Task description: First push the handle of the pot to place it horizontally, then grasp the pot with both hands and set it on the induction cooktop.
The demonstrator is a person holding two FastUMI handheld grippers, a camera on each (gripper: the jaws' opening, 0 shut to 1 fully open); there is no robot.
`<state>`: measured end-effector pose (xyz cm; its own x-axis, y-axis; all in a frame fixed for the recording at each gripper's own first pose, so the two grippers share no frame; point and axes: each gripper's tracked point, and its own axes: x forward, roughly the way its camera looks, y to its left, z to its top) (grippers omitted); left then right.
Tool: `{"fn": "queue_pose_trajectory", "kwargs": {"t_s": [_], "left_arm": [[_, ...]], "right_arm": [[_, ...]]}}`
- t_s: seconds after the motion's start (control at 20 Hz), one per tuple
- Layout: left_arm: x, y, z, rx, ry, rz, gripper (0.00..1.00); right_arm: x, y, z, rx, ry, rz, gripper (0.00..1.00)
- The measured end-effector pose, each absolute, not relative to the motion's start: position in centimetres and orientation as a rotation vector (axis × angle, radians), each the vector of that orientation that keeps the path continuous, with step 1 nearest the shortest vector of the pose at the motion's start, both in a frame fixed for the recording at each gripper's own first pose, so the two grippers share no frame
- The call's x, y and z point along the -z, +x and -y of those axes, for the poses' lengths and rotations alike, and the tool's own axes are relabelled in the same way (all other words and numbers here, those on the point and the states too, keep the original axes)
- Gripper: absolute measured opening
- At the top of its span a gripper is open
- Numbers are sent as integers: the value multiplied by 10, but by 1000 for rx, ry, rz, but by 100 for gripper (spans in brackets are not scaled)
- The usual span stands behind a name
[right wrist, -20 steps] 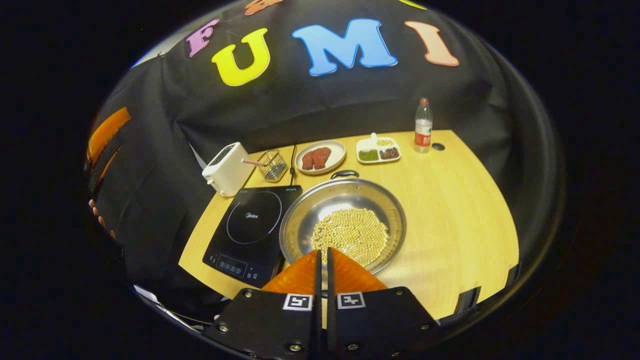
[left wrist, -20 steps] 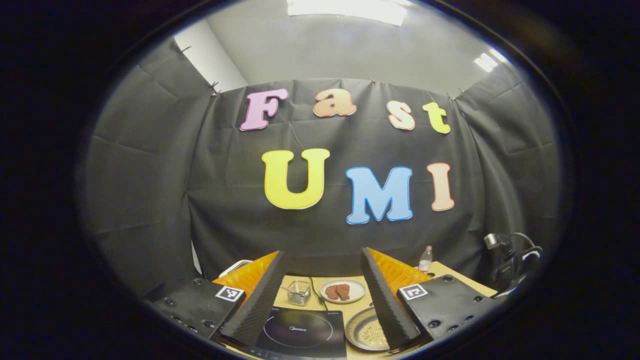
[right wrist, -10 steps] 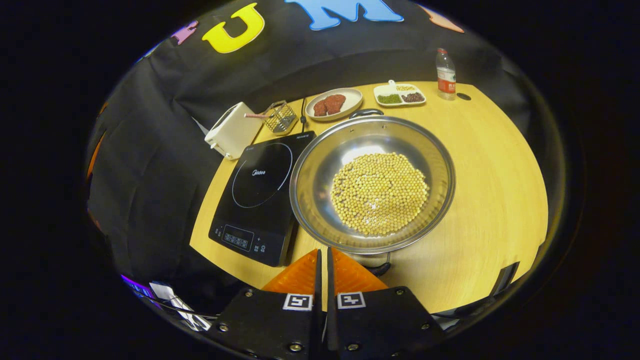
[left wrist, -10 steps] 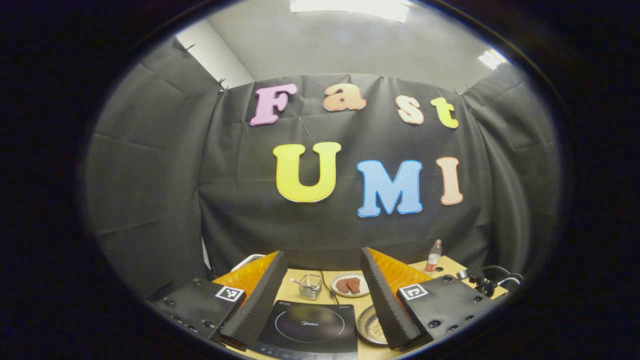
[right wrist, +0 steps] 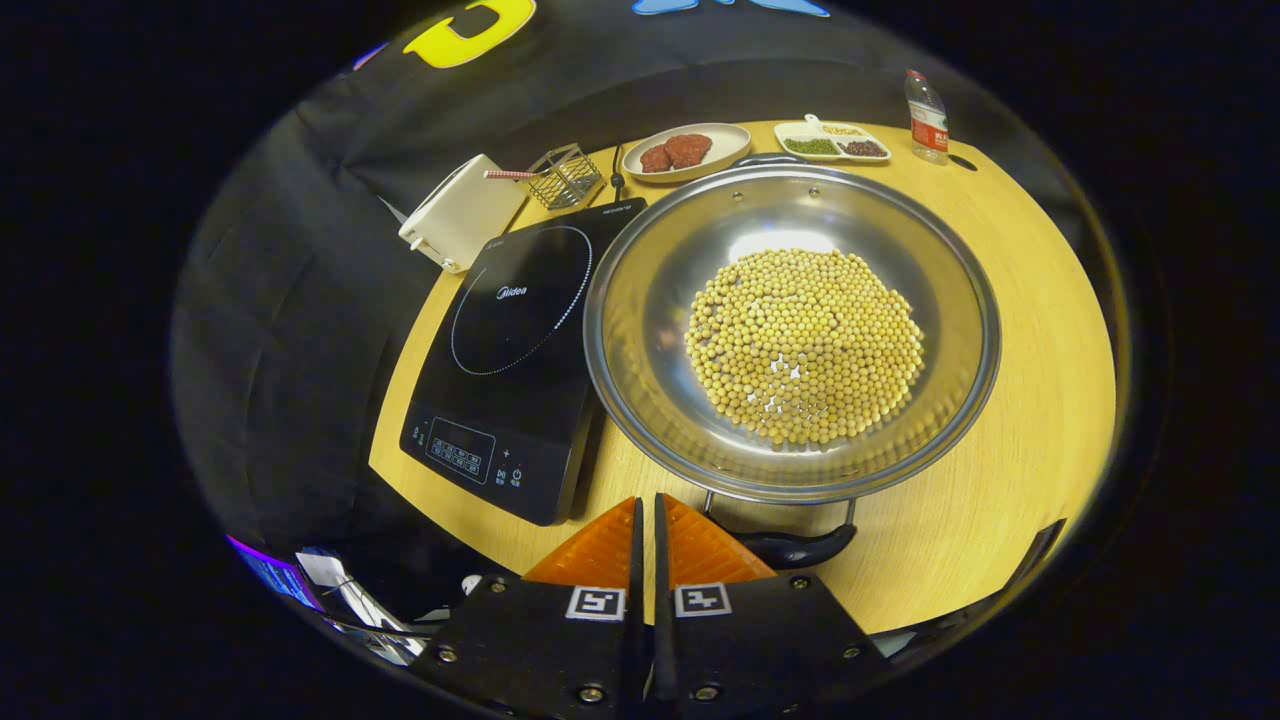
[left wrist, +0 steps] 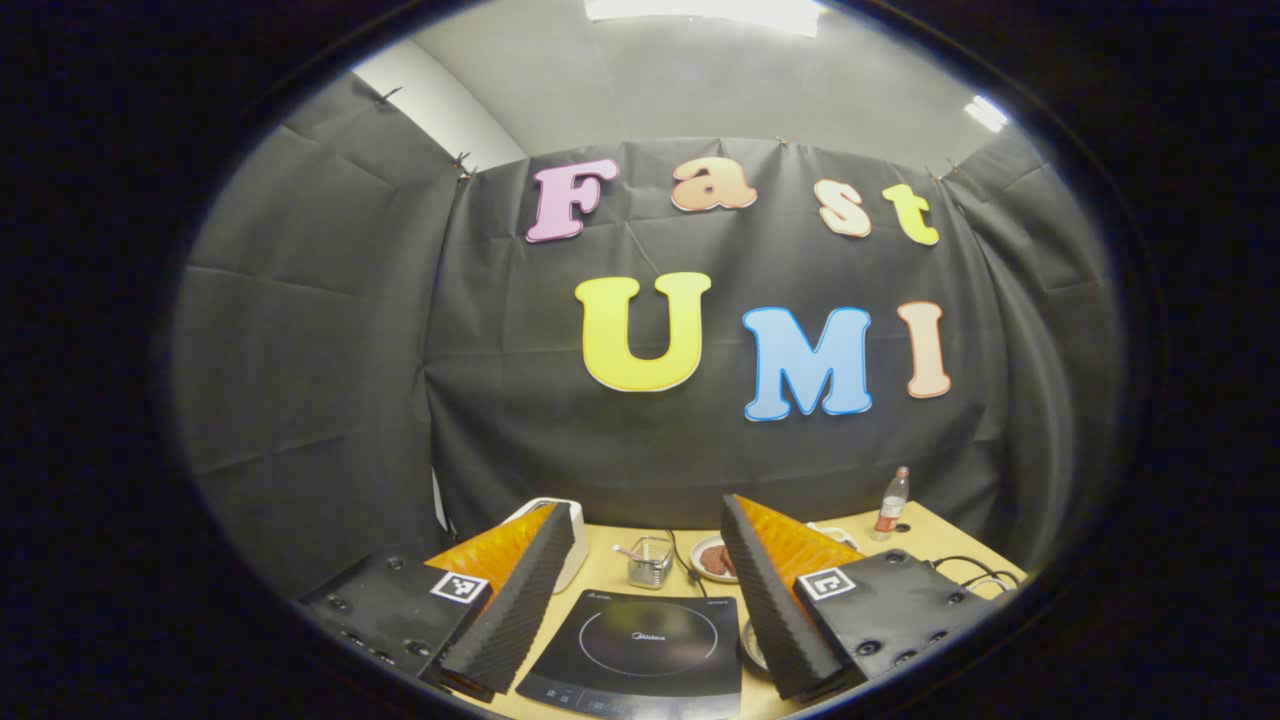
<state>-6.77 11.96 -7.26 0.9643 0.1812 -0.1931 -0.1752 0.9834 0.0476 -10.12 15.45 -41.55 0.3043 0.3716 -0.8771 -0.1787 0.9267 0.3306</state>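
Closed right gripper [right wrist: 645, 515] beside near handle [right wrist: 795, 545] of pot [right wrist: 640, 330], at 3 o'clock of cooktop [right wrist: 520, 340]; push sideways slowly, beans staying; left gripper [left wrist: 640, 560] open, idle.

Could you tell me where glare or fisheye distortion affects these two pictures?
Right gripper view: a bright glare patch sits on the pot wall above the beans, and the table edge bows strongly. Left gripper view: ceiling lights blow out at the top.
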Motion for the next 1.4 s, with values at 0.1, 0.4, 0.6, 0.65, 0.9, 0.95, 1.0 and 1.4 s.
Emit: {"fn": "queue_pose_trajectory", "kwargs": {"t_s": [0.1,0.4,0.6,0.65,0.9,0.95,1.0,1.4], "left_arm": [[74,-70,-122,-189,30,-204,97],[79,-68,-112,-176,29,-216,95],[78,-64,-99,-152,29,-211,99],[78,-62,-96,-147,30,-211,95],[77,-58,-83,-126,20,-205,97],[77,-59,-81,-122,18,-203,96],[77,-58,-78,-119,17,-202,95],[75,-52,-63,-96,12,-188,95]], "right_arm": [[421,-99,-156,-370,196,-1213,4],[427,-97,-153,-353,249,-1215,4],[427,-99,-144,-341,268,-1213,1],[427,-100,-142,-339,274,-1215,1],[428,-103,-128,-327,315,-1214,1],[428,-102,-125,-323,318,-1213,1],[428,-104,-122,-319,323,-1213,1],[429,-106,-98,-283,335,-1208,1]]}}
